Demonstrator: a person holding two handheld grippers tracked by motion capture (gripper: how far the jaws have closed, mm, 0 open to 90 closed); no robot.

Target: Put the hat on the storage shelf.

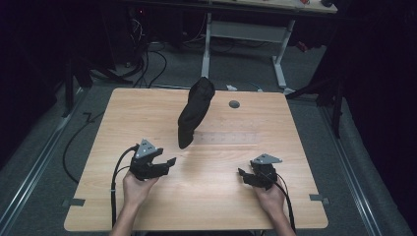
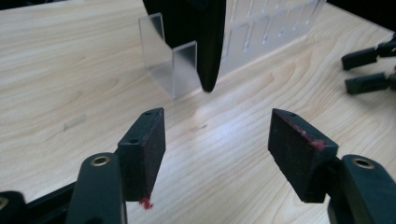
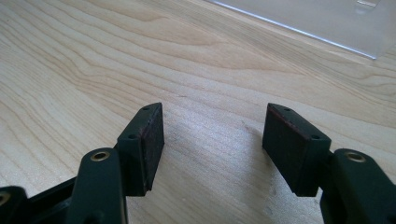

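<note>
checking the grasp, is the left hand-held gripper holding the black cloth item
No, the left hand-held gripper has its jaws apart over bare wood, and the black cloth item hangs farther off on the clear stand.

Counter (image 1: 147, 206): pale wood-grain top with rounded corners, seen whole in the high view; grain ran across its width.
Cable port (image 1: 234, 104): small grey round disc set in the counter near its far edge, right of centre.
Tape marks (image 1: 74, 202): two short grey strips at the counter's near left and near right edges.
Floor (image 1: 44, 147): grey carpet around the counter, with a pale rail running along each side.
Floor cables (image 1: 156, 59): black leads lay looped on the carpet beyond the far left corner.
Second desk (image 1: 246, 29): white-legged frame stood behind the counter, well apart, its top partly cut off.
</note>
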